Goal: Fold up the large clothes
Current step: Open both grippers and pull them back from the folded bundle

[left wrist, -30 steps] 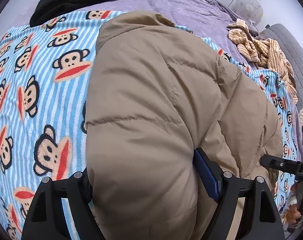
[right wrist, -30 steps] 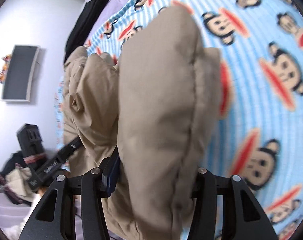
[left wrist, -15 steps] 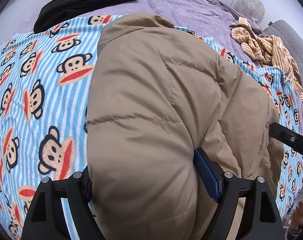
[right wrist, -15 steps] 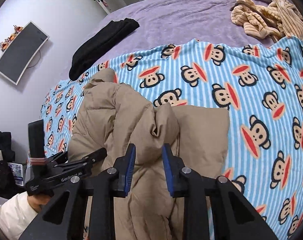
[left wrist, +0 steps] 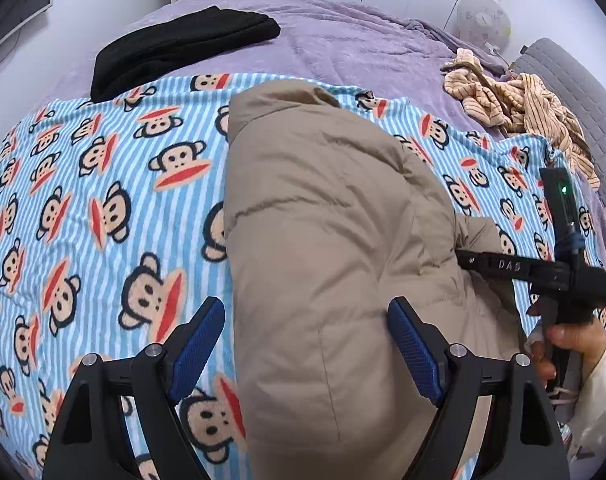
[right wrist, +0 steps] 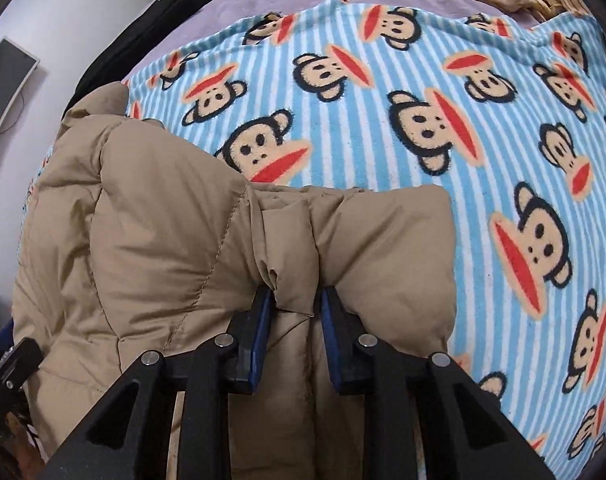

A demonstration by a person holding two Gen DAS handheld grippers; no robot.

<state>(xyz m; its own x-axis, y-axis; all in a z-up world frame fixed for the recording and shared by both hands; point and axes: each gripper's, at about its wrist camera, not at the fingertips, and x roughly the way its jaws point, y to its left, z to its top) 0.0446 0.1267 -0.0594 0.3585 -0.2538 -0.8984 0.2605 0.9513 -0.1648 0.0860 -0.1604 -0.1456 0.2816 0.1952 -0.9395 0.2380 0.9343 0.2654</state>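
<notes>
A tan puffer jacket (left wrist: 323, 220) lies folded into a long bundle on a blue striped monkey-print blanket (left wrist: 83, 200). My left gripper (left wrist: 307, 332) hovers open above the bundle's near end. Its left finger is over the blanket and its right finger over the jacket, and neither pad touches the fabric. My right gripper (right wrist: 295, 300) has its jaws closing, and the pads pinch a narrow fold of the jacket (right wrist: 151, 240) at its right side. A person's hand (left wrist: 563, 336) holds that gripper's handle.
A black folded garment (left wrist: 183, 44) and a crumpled beige striped garment (left wrist: 515, 108) lie on the purple bedspread (left wrist: 363, 48) beyond the blanket. A grey padded headboard (left wrist: 563, 76) stands at the far right. A dark screen (right wrist: 7, 92) hangs on the wall.
The left gripper has let go of the thick jacket end and risen above it. The right gripper dropped its wide hold on a thick fold and closed on a thin fold.
</notes>
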